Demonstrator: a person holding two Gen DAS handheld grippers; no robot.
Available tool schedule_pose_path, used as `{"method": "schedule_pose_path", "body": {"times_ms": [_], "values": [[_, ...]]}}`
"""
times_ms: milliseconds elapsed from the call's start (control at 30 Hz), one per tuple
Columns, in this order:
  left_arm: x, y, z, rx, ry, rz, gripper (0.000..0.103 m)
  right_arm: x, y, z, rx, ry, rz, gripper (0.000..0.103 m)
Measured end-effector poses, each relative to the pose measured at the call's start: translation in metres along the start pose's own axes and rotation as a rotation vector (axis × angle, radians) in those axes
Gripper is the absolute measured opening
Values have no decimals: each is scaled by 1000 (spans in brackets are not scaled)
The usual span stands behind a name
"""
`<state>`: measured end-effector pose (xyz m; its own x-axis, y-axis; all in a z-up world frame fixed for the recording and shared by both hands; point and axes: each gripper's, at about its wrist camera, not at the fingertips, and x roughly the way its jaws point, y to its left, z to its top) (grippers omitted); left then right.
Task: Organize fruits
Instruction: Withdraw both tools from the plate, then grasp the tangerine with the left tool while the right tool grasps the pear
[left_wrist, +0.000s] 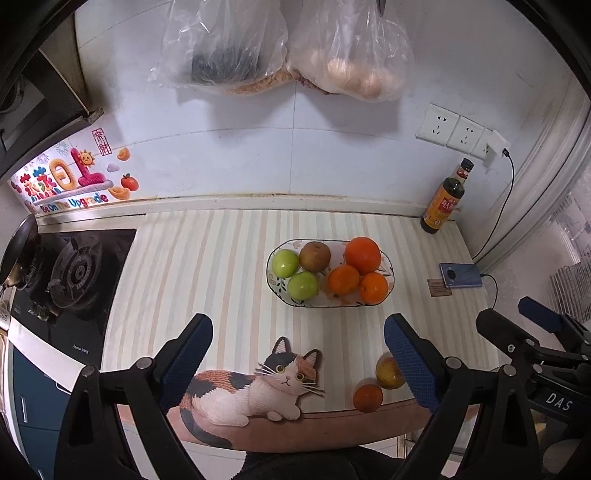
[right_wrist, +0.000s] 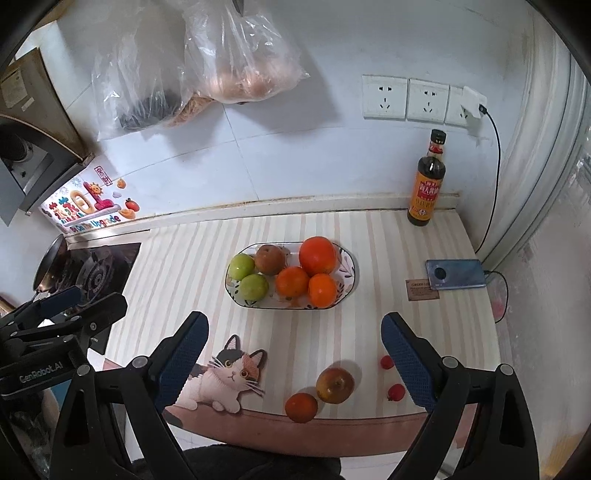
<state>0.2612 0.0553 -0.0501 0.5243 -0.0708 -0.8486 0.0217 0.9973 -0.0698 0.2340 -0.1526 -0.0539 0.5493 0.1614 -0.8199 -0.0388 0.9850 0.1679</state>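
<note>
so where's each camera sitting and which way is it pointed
Left wrist: on the left hand-held gripper, above the counter's near edge, facing the fruit plate and wall; its open fingers and the right hand-held gripper show.
Right wrist: on the right hand-held gripper, same heading, slightly rightward; its open fingers and the left one show.
Shared: plate, sauce bottle, phone.

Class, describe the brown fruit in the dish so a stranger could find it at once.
Start at the oval dish on the striped counter mat. At its back edge, between two green apples and three oranges, sits the brown fruit. It is the only dull brown piece there.
</note>
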Motion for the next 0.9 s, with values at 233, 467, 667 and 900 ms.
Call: {"method": "schedule_pose_path", "body": {"times_ms": [233,467,667,900], "values": [[41,-3,-4,-15,73,-16,99,56,-33,-14,61,118,21,97],[121,-28,-32,80,251,18,99,166,-78,-64,170,368,25,88],[180,-44,-64,128,417,24,99,247,-98,-108,265,546,89,76],[200,-78,-92,190,513,-53,99,252,-116,-121,228,525,39,65]]}}
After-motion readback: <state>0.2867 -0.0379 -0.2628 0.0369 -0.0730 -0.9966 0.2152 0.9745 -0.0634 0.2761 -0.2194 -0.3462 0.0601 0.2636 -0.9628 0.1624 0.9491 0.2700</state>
